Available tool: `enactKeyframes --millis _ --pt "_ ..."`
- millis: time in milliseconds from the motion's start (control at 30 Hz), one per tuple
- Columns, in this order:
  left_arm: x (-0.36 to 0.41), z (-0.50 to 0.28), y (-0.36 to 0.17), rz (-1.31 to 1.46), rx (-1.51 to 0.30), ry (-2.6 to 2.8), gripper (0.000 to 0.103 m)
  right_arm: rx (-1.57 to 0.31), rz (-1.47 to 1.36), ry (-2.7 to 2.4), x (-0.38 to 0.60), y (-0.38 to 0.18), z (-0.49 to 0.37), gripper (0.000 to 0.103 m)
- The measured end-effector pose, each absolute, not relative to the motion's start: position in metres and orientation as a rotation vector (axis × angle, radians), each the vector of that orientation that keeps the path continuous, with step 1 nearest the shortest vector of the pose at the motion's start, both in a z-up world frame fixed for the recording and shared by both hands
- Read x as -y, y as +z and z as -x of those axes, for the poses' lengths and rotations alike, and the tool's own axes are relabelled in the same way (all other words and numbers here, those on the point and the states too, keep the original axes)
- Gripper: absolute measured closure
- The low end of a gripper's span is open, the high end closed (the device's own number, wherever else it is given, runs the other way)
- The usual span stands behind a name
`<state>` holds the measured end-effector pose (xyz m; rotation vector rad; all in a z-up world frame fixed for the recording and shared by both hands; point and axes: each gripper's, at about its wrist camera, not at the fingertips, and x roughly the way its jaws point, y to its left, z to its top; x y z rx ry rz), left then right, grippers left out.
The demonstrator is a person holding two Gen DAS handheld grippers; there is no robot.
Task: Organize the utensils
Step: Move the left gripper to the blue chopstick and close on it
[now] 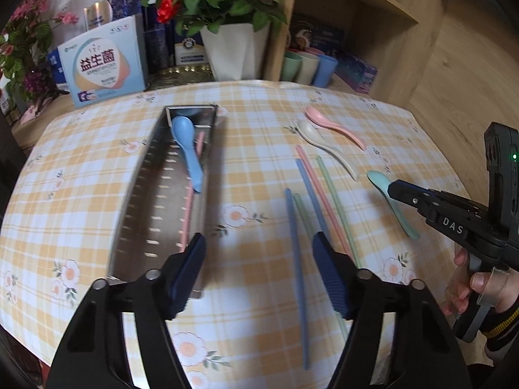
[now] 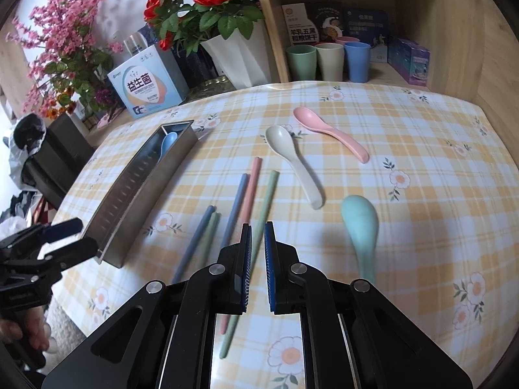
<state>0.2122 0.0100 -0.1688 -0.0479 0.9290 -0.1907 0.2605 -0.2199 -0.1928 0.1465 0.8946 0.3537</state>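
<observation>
A long metal tray [image 1: 136,201] [image 2: 139,188] lies on the left of the checked tablecloth. Inside it are a blue spoon [image 1: 186,142] and a pink chopstick [image 1: 188,214]. My left gripper [image 1: 258,236] [image 2: 78,236] is open over the cloth, between the tray's near end and several loose chopsticks [image 1: 308,188] [image 2: 251,191]; nothing is gripped. Pink [image 2: 327,129], cream [image 2: 295,165] and teal [image 2: 360,223] spoons lie to the right. My right gripper [image 2: 258,227] [image 1: 394,188] is shut and holds nothing. It hovers above the chopsticks, just left of the teal spoon.
At the back stand a white flower pot [image 2: 240,55], a printed box [image 2: 146,87] and three cups [image 2: 331,60] on a wooden shelf. The table's edge curves away on the left and the near side. A person's hand [image 1: 480,285] holds the right gripper.
</observation>
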Motion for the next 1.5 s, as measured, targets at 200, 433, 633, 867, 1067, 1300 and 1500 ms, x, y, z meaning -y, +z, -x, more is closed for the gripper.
enactKeyframes --millis 200,433,633,867,1067,1300,1500 --pt "0.016 -0.209 -0.188 0.025 -0.98 -0.276 0.068 -0.893 -0.164 0.354 0.227 -0.199 -0.254 0.094" --pt "0.033 -0.221 -0.217 -0.004 -1.053 -0.286 0.075 -0.888 -0.189 0.349 0.236 -0.203 -0.251 0.094" --pt "0.034 -0.231 -0.238 -0.02 -1.096 -0.245 0.087 -0.897 -0.212 0.332 0.245 -0.208 -0.251 0.094" --pt "0.04 -0.238 -0.247 -0.042 -1.113 -0.237 0.087 -0.91 -0.221 0.329 0.247 -0.214 -0.254 0.094" --pt "0.048 -0.238 -0.249 -0.086 -1.082 -0.219 0.087 -0.925 -0.223 0.321 0.247 -0.219 -0.256 0.094" --pt "0.054 -0.238 -0.25 -0.13 -1.05 -0.207 0.087 -0.936 -0.232 0.303 0.247 -0.225 -0.257 0.094" --pt "0.055 -0.236 -0.251 -0.131 -1.037 -0.201 0.087 -0.939 -0.223 0.302 0.245 -0.225 -0.257 0.094"
